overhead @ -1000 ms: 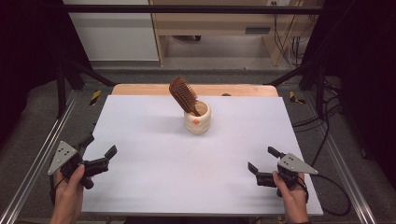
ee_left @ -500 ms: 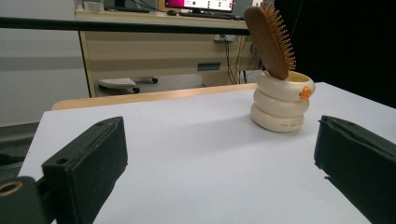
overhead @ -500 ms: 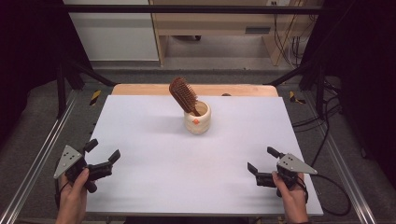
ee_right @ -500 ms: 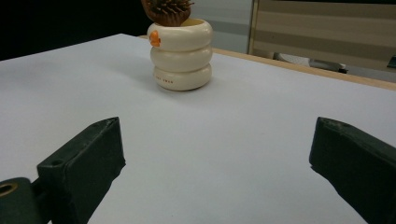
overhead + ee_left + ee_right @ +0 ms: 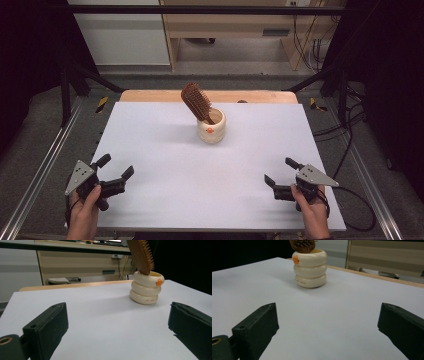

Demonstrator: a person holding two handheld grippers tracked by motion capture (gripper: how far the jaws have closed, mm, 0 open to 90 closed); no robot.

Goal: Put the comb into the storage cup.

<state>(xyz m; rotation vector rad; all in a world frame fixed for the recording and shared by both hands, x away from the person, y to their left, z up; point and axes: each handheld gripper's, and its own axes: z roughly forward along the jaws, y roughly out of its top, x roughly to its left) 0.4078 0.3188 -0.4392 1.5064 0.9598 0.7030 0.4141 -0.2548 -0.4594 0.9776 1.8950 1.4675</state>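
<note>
Left claw gapes near the table edge, far from cup.

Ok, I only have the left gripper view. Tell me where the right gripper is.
Observer: The right gripper sits near the table's front right corner, open, holding nothing.
Operator: Give me the whole hairbrush.
Observer: The hairbrush stands handle-down in the cup, leaning toward the left.
Operator: Now tell me where my left gripper sits.
Observer: The left gripper is at the front left edge, open, well short of the cup.
</note>
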